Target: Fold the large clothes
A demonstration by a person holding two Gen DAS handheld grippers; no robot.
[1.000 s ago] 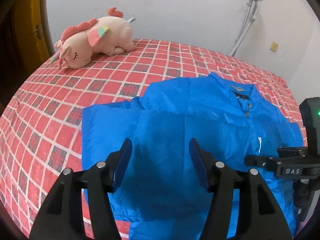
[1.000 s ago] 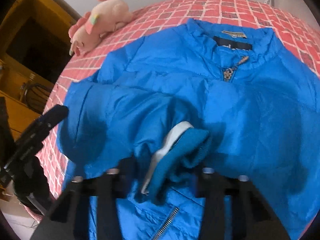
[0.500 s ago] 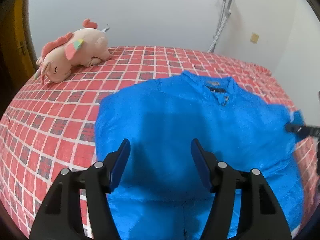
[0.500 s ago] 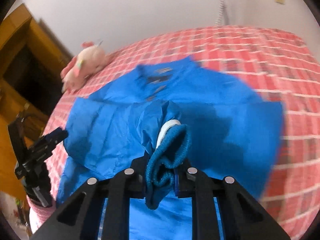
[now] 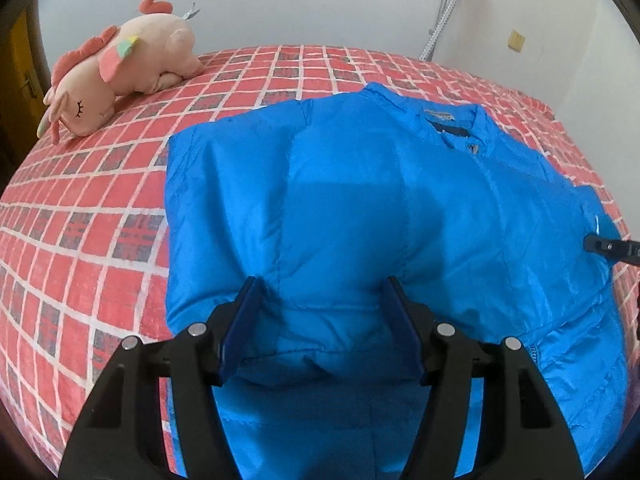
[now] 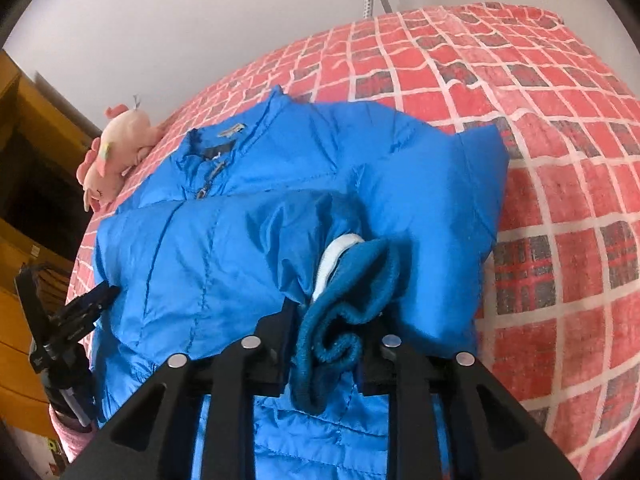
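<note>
Jacket (image 5: 360,208) hem cut off; right jaws pinch cuff (image 6: 344,312), left jaws open.

Checked bed (image 5: 100,216): blue jacket (image 5: 360,208), plush toy (image 5: 124,60)

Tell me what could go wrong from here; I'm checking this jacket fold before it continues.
1. The right gripper pinches only the knit cuff; its jaws have just been opening, so the sleeve may slip out before it is laid down.
2. The left gripper stands open with puffy blue jacket bulging between its pads, not clamped; pulling the sleeve could drag the jacket across the checked bedspread and spoil the folded left side.
</note>
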